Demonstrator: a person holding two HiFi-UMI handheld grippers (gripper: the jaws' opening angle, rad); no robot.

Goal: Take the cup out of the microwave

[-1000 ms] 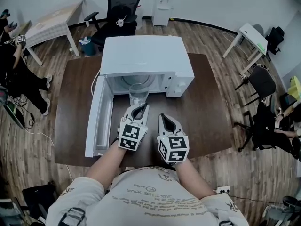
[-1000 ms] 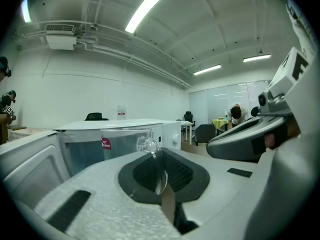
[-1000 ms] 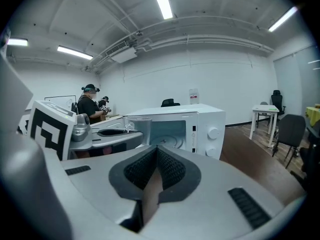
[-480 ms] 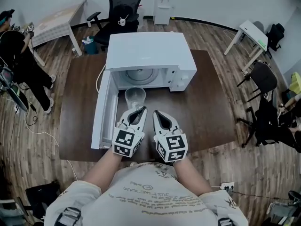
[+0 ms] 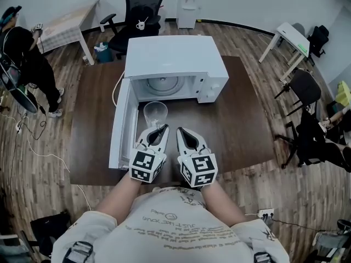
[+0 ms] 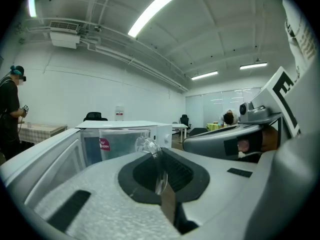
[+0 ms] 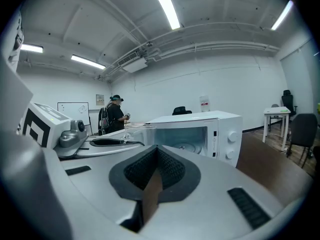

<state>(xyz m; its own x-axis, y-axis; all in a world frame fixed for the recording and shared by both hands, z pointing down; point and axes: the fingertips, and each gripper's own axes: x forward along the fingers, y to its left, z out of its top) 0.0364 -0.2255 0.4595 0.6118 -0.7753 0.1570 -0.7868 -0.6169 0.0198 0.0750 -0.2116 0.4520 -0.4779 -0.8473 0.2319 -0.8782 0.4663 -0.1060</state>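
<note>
A clear plastic cup (image 5: 155, 113) with a red label hangs just outside the open white microwave (image 5: 175, 59), above the brown table (image 5: 241, 125). My left gripper (image 5: 160, 129) is shut on the cup's near rim; in the left gripper view the thin wall (image 6: 150, 149) is pinched between the closed jaws (image 6: 160, 176). Close on its right, my right gripper (image 5: 181, 131) is shut and holds nothing, as the right gripper view (image 7: 152, 176) shows. The microwave cavity with its glass turntable (image 5: 162, 84) holds nothing else.
The microwave door (image 5: 123, 127) stands swung out to the left, beside the cup. A person (image 5: 24, 53) stands at far left by a light table (image 5: 66, 26). Office chairs (image 5: 143, 4) and a side desk (image 5: 293, 40) ring the table.
The cup has come a little further out of the microwave mouth toward me, held in the left gripper. Both grippers have drawn back together and sit closer side by side.
</note>
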